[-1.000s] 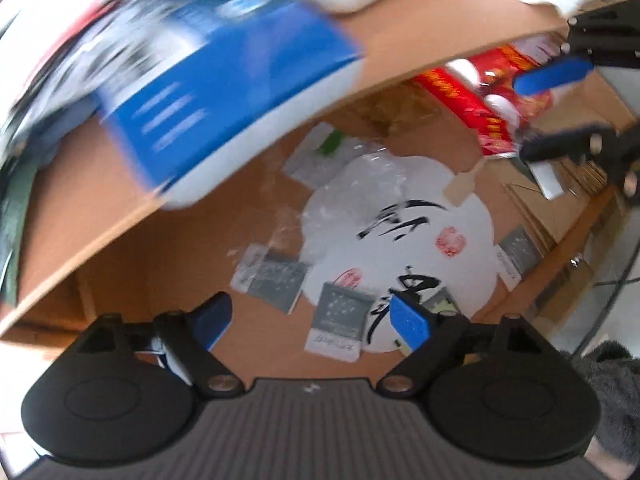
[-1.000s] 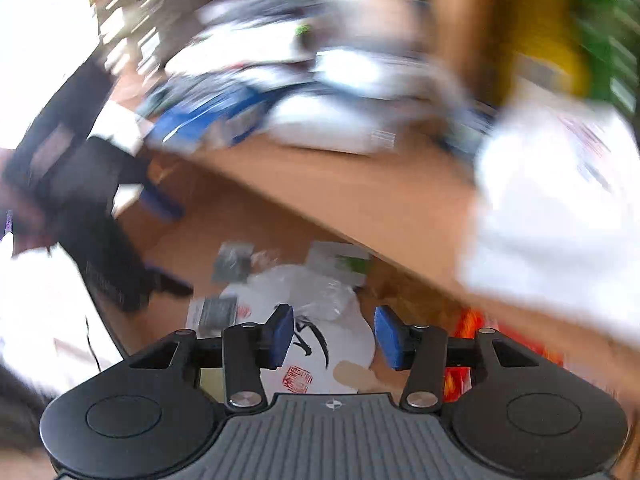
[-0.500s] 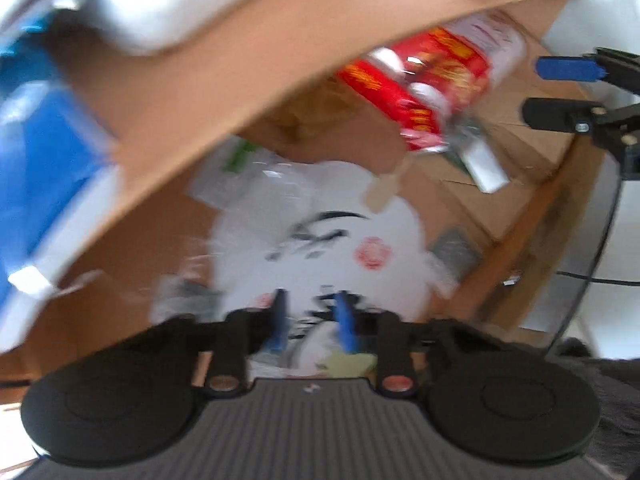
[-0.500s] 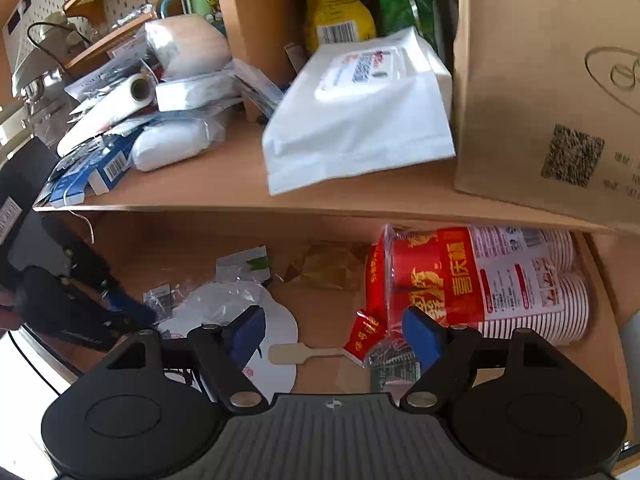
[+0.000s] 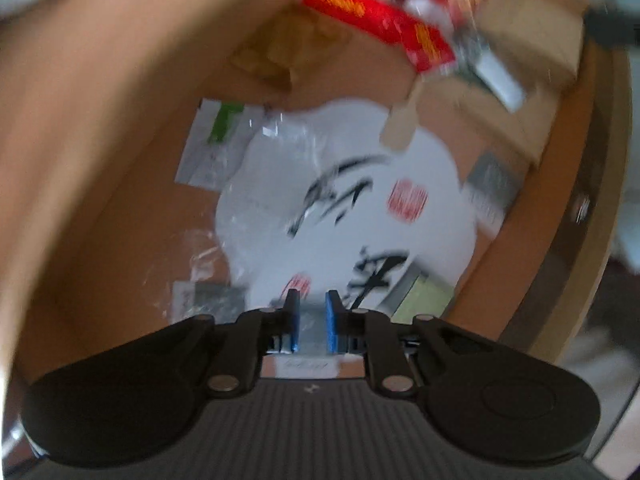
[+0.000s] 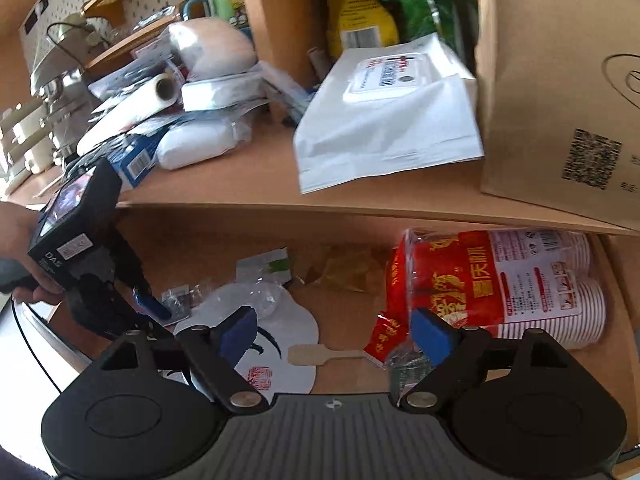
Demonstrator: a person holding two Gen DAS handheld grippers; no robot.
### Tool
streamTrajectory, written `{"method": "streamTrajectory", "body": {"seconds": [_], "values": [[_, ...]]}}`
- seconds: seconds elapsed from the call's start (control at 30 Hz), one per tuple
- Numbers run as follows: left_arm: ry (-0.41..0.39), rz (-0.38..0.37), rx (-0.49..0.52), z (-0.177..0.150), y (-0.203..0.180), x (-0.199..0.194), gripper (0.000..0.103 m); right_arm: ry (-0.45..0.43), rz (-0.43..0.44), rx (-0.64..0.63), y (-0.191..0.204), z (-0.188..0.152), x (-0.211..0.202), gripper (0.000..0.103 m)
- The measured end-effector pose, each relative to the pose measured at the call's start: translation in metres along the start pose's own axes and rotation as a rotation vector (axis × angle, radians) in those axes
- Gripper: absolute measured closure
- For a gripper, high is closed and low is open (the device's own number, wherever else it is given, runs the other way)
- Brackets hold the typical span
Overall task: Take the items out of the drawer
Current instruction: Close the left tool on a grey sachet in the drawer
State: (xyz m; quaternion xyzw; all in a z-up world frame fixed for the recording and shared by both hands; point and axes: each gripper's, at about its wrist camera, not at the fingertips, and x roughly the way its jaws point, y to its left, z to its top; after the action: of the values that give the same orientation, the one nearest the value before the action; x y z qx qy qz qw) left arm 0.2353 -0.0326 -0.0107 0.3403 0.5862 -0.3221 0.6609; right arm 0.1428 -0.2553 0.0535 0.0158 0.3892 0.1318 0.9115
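The open wooden drawer [image 5: 532, 216] holds a white round fan with black calligraphy [image 5: 360, 208], its wooden handle [image 6: 320, 355], several small grey sachets and a red sleeve of paper cups [image 6: 492, 280]. My left gripper [image 5: 311, 322] is low in the drawer's near end, jaws nearly closed around a grey sachet [image 5: 310, 330] by the fan's edge. It also shows in the right wrist view [image 6: 152, 308]. My right gripper [image 6: 336, 334] is open and empty, above the fan handle and the cup sleeve's torn end.
The desktop [image 6: 260, 176] above the drawer carries a white wipes pack [image 6: 392, 112], a brown paper bag [image 6: 560, 92], a blue box [image 6: 134, 160] and wrapped rolls. A clear plastic wrapper [image 5: 256, 184] and a green-labelled packet [image 5: 216, 140] lie in the drawer.
My left gripper has gone down into the drawer and closed from wide open to a narrow gap around the grey sachet. My right gripper has swung toward the drawer's right side and opened wider.
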Motion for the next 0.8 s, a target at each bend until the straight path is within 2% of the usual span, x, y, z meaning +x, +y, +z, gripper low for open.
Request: {"method": "streamTrajectory", "body": {"seconds": [0.03, 0.1, 0.2, 0.23, 0.3, 0.4, 0.5, 0.57, 0.63, 0.7, 0.73, 0.8], "values": [[0.009, 0.004, 0.013, -0.001, 0.0, 0.002, 0.07, 0.0, 0.008, -0.007, 0.002, 0.001, 0.001, 0.018], [0.015, 0.007, 0.043, -0.002, -0.002, 0.004, 0.059, 0.007, 0.021, -0.017, 0.005, 0.002, 0.004, 0.018], [0.06, 0.022, 0.097, 0.001, -0.009, 0.013, 0.034, 0.026, 0.047, -0.028, 0.009, 0.004, 0.01, 0.018], [0.062, 0.051, 0.115, 0.003, -0.012, 0.015, 0.03, 0.031, 0.05, -0.029, 0.009, 0.004, 0.011, 0.018], [0.057, 0.099, 0.123, 0.005, -0.013, 0.018, 0.03, 0.041, 0.056, -0.029, 0.009, 0.005, 0.015, 0.018], [0.038, 0.092, 0.12, 0.006, -0.011, 0.018, 0.03, 0.048, 0.064, -0.025, 0.007, 0.005, 0.017, 0.018], [0.009, 0.148, 0.105, 0.007, -0.012, 0.02, 0.03, 0.048, 0.073, -0.018, 0.005, 0.005, 0.019, 0.018], [0.014, 0.146, 0.118, 0.009, -0.018, 0.023, 0.036, 0.051, 0.076, -0.013, 0.004, 0.005, 0.021, 0.018], [0.032, 0.138, 0.145, 0.011, -0.023, 0.027, 0.062, 0.054, 0.081, -0.008, 0.003, 0.004, 0.022, 0.018], [0.084, 0.093, 0.173, 0.01, -0.027, 0.036, 0.079, 0.057, 0.088, -0.008, 0.002, 0.004, 0.022, 0.018], [0.103, 0.066, 0.188, 0.009, -0.029, 0.04, 0.08, 0.057, 0.09, -0.01, 0.002, 0.004, 0.021, 0.018], [0.107, 0.076, 0.222, 0.006, -0.036, 0.041, 0.08, 0.059, 0.092, -0.013, 0.002, 0.004, 0.021, 0.018]]}}
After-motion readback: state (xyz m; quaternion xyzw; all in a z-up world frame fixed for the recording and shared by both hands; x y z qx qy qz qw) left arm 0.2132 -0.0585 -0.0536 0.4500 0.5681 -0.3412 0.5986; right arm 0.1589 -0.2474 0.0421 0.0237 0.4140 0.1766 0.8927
